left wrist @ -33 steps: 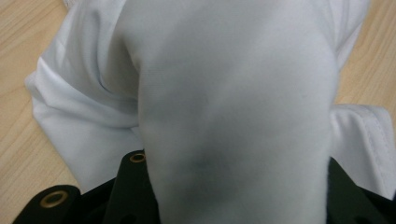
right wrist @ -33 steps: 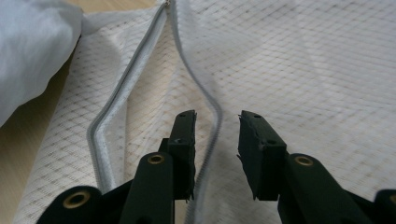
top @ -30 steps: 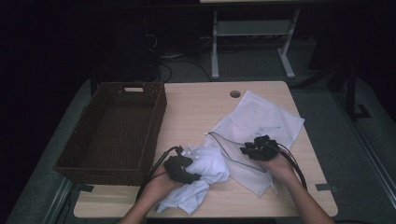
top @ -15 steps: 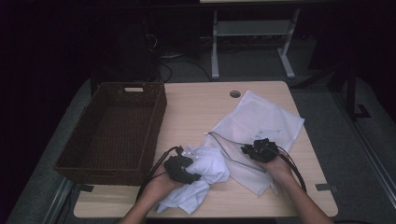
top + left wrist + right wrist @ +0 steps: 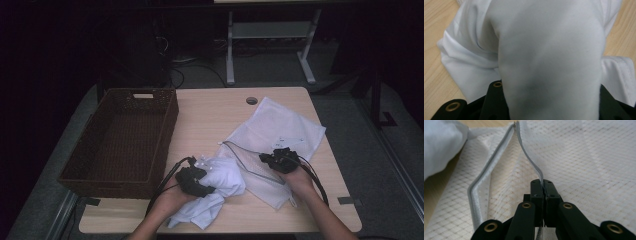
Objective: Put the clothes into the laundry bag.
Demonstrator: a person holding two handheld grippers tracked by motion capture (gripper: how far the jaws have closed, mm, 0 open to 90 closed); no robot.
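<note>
Two items in hand: white garment [image 5: 220, 182] bunched at table's [image 5: 210, 112] near edge, clamped by left gripper [image 5: 549, 100]; mesh laundry bag [image 5: 280, 132] just beside it, its zipper edge [image 5: 534, 167] pinched by right gripper [image 5: 544, 192], jaws just closed. Wicker basket [image 5: 125, 137] stands left.

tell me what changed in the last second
The right gripper has just been closing and now pinches the zipper edge of the mesh bag. The left gripper holds the white cloth as before. Both hands, the bag, the cloth and the basket stayed put.
</note>
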